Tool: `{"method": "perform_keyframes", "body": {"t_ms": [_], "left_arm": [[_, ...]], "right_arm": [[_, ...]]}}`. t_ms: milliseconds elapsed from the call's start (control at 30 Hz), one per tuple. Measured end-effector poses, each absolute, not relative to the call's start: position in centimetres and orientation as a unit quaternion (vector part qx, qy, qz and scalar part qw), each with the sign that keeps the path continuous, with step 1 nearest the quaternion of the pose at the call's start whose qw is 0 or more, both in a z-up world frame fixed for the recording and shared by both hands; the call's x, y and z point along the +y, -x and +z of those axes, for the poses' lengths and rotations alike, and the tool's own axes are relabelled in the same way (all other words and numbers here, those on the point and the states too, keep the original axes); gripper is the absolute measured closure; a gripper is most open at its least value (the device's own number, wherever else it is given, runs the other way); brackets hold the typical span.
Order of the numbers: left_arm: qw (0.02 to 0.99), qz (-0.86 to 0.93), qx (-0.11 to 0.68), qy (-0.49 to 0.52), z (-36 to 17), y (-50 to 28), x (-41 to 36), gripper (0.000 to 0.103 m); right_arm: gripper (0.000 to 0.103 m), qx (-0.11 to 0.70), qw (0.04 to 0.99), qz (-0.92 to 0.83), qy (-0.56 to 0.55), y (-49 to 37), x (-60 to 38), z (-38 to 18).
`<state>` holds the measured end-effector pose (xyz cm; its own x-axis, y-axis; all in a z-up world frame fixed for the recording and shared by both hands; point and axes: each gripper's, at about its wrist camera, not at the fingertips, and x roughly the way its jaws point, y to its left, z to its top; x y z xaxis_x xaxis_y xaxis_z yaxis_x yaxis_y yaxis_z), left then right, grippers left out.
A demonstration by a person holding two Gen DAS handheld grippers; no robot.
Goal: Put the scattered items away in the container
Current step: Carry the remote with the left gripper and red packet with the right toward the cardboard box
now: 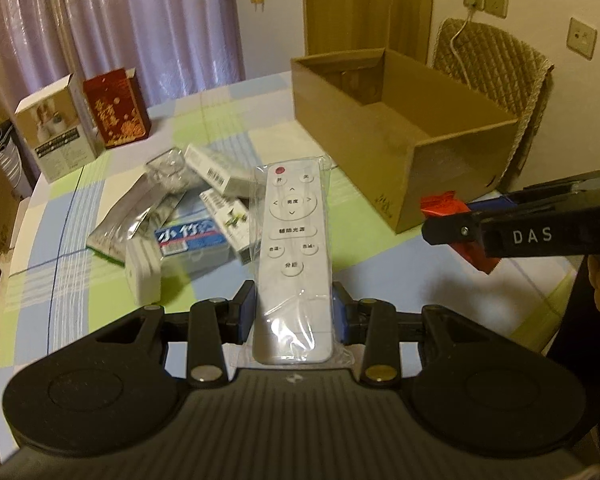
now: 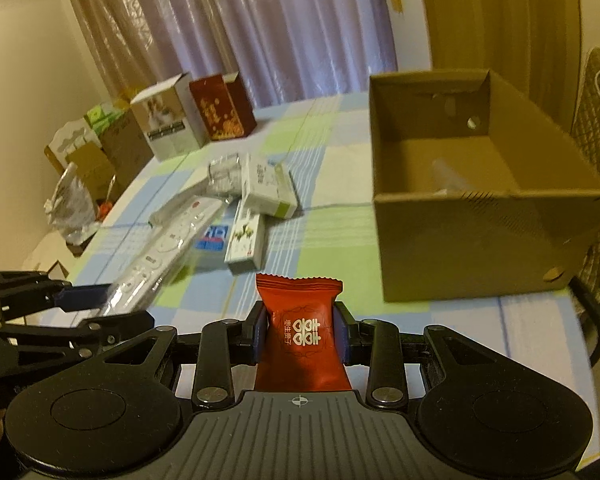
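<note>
My left gripper [image 1: 294, 312] is shut on a white remote control [image 1: 292, 252] sealed in clear plastic, held above the table. My right gripper [image 2: 300, 332] is shut on a red candy packet [image 2: 302, 328] with white characters. An open cardboard box [image 1: 452, 184] stands at the table's far right; seen from the right wrist, the box [image 2: 476, 236] is just ahead and to the right. The left wrist view shows my right gripper [image 1: 448, 224] at the right edge with the red packet [image 1: 444, 204] in it. In the right wrist view, the left gripper [image 2: 88, 304] holds the remote [image 2: 156, 256] at lower left.
A pile of small boxes [image 1: 188, 236] and silver foil packets [image 1: 132, 216] lies mid-table on a checked cloth [image 1: 80, 240]. A white carton [image 1: 56, 128] and a red carton [image 1: 116, 108] stand at the far left. A padded chair [image 1: 500, 68] is behind the box.
</note>
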<state>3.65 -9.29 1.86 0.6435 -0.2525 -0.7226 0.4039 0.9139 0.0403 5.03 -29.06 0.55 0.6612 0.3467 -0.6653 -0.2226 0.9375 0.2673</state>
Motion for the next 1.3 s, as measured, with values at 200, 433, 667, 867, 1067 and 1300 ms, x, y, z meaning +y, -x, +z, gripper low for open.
{"method": "perform_keyframes", "body": {"t_ms": [200, 433, 667, 867, 1067, 1300], "left_arm": [[0.908, -0.195, 0.357, -0.102, 3.1, -3.2, -11.0, 0.07], [0.917, -0.211, 0.323, -0.098, 5.5, -4.1, -13.2, 0.07], [0.916, -0.238, 0.306, -0.104, 6.6, -7.4, -17.6, 0.07], [0.909, -0.26, 0.305, -0.116, 6.2, -10.7, -22.0, 0.07], [0.9, -0.274, 0.313, -0.131, 4.7, -14.2, -25.4, 0.07], [0.891, -0.281, 0.325, -0.145, 2.9, -17.1, -27.6, 0.07]], "right_arm": [[0.067, 0.358, 0.919, 0.146, -0.083, -4.7, -30.5, 3.2], [0.067, 0.315, 0.938, 0.126, -0.067, -5.4, -33.1, 6.9], [0.067, 0.298, 0.95, 0.087, -0.045, -9.0, -37.3, 8.1], [0.067, 0.302, 0.95, 0.068, -0.045, -12.3, -40.9, 7.3], [0.067, 0.311, 0.947, 0.056, -0.052, -15.3, -43.4, 5.8], [0.067, 0.322, 0.943, 0.052, -0.062, -17.2, -44.8, 4.0]]}}
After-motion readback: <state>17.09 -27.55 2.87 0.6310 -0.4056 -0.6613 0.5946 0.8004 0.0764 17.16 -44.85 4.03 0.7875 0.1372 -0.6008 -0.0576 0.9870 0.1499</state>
